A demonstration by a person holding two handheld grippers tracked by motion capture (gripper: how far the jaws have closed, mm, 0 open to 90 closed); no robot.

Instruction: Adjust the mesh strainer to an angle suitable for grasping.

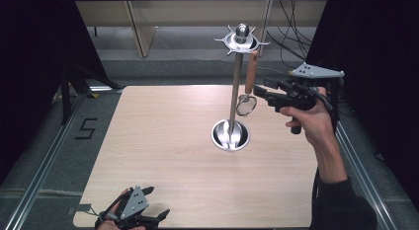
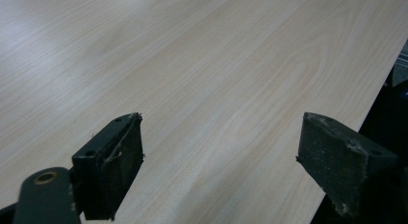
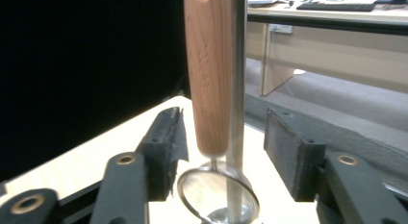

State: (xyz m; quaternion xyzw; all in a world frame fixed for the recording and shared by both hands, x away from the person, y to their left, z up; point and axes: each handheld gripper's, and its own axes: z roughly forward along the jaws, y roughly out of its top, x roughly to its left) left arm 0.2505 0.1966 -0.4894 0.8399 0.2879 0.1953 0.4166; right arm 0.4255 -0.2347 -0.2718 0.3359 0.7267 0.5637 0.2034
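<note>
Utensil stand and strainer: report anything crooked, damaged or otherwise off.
Nothing stands out. The stand is upright on the table, and the small strainer hangs by its wooden handle from a top hook, slightly tilted as hanging things do. The right gripper sits open around it, pads clear.

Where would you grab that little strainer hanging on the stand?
Probably by the strainer's wooden handle, coming level from the right gripper's side. It hangs upright from the stand, round and straight, and in the right gripper view it sits between the open jaws, while the mesh bowl below looks thin.
</note>
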